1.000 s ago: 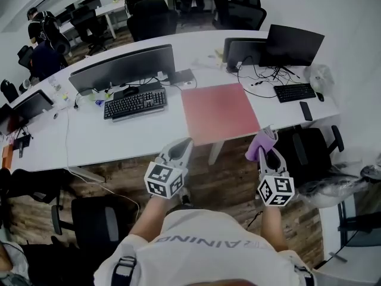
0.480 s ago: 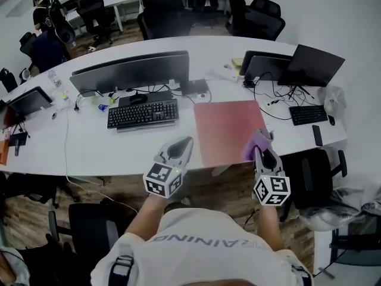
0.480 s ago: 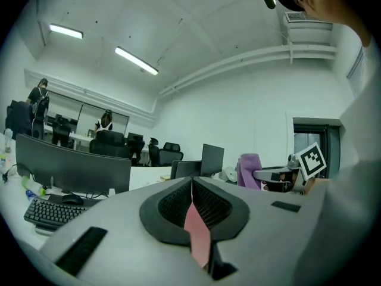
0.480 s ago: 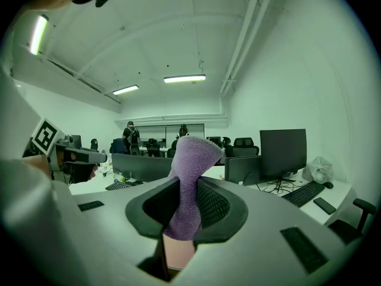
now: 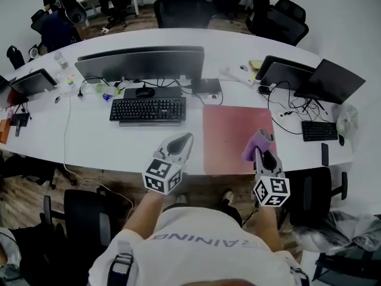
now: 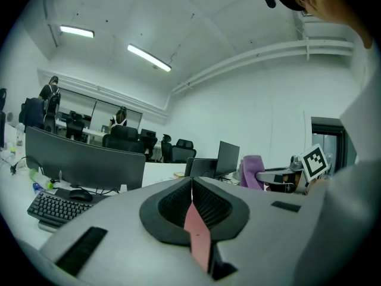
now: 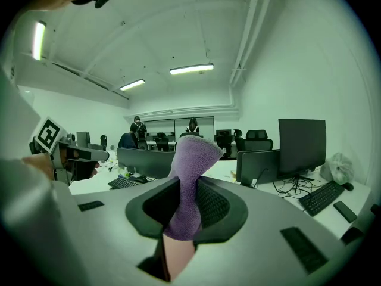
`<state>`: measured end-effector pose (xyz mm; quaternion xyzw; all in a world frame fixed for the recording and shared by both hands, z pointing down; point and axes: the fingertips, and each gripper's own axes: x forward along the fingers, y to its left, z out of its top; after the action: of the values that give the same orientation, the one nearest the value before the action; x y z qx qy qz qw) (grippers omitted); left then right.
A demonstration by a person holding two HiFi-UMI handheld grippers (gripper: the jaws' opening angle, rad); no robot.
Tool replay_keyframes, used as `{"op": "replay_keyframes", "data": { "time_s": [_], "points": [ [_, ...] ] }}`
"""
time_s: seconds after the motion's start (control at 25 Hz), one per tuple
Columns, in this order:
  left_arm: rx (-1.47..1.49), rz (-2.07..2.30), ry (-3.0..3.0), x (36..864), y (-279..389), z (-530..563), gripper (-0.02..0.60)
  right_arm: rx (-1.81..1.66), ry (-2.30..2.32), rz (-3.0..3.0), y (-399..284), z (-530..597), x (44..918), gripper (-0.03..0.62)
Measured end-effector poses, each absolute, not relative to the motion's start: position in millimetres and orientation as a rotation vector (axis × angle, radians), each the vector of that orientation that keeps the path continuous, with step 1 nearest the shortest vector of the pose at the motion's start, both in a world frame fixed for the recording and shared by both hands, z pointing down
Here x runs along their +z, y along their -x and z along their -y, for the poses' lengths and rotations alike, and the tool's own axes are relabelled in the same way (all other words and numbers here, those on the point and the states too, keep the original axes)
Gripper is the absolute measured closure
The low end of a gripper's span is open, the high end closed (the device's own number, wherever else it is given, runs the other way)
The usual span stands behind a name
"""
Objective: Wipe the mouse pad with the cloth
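On the white desk, pink mouse pad

A long, curved white table stands on a brown wood-plank floor, with black swivel office chairs behind it. The walls and ceiling are plain white, and long fluorescent strip lights glow overhead.

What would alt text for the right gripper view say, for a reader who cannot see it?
The right tongs are shut on a purple cloth that stands up between them. Behind, a white desk carries a dark monitor and a keyboard in a bright office.
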<state>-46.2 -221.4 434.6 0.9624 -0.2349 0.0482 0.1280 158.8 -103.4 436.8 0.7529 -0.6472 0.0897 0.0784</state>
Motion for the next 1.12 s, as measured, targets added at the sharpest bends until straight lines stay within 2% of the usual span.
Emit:
{"op": "replay_keyframes", "data": {
  "time_s": [0.68, 1.12],
  "points": [
    [0.163, 1.116, -2.613, 440.8, -88.3, 223.0, 0.549, 0.430, -1.983, 2.213, -351.5, 166.6, 490.5, 0.500],
    [0.201, 1.174, -2.542, 464.7, -88.8, 244.9, 0.549, 0.562, -1.707, 2.313, -301.1, 224.8, 533.3, 0.500]
  ]
}}
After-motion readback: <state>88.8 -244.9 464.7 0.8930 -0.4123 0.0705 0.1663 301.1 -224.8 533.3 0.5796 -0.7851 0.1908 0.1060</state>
